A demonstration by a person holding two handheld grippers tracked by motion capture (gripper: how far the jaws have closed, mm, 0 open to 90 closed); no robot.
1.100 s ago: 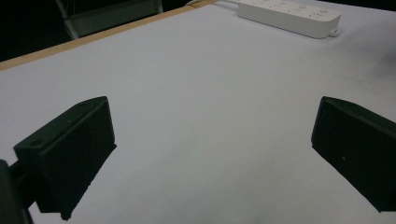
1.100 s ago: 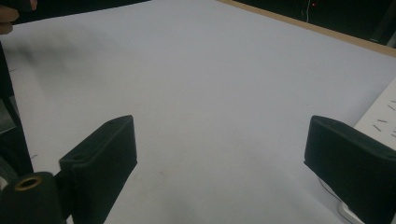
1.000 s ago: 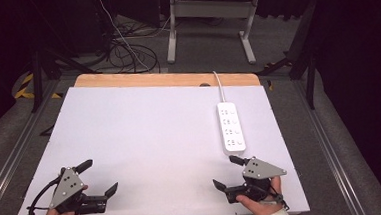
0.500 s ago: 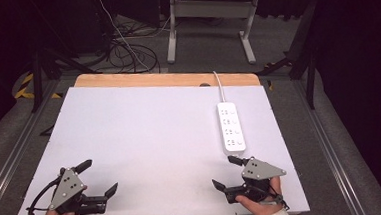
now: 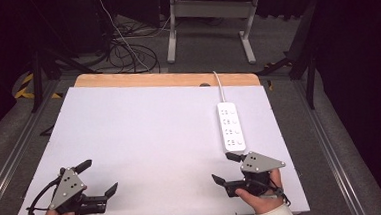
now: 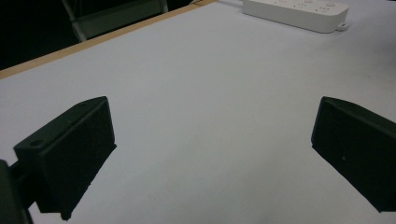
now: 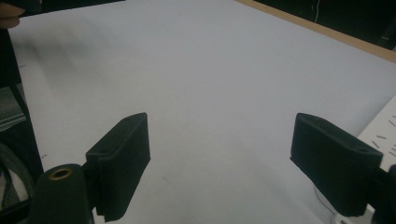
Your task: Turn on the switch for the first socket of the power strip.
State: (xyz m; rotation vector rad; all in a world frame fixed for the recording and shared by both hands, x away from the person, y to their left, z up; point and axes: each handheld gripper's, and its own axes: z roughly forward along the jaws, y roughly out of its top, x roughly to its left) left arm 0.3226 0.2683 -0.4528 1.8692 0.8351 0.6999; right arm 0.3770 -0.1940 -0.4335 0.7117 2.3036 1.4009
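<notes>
2 grippers, left (image 5: 96,177) and right (image 5: 228,167), stood released and empty; right's jaws had just been narrowing beside 1 power strip (image 5: 231,126).

This looks like a lab or test room set up for recording. A bare white worktop (image 5: 145,140) with a wooden far edge stands on grey carpet, ringed by dark surroundings. Loose black cables (image 5: 125,51) lie coiled on the floor behind it, beside a metal-framed desk base (image 5: 208,21). A white power strip (image 5: 231,126) lies on the worktop.

Power strip (image 5: 231,127) just beyond right gripper (image 5: 228,168)
</notes>
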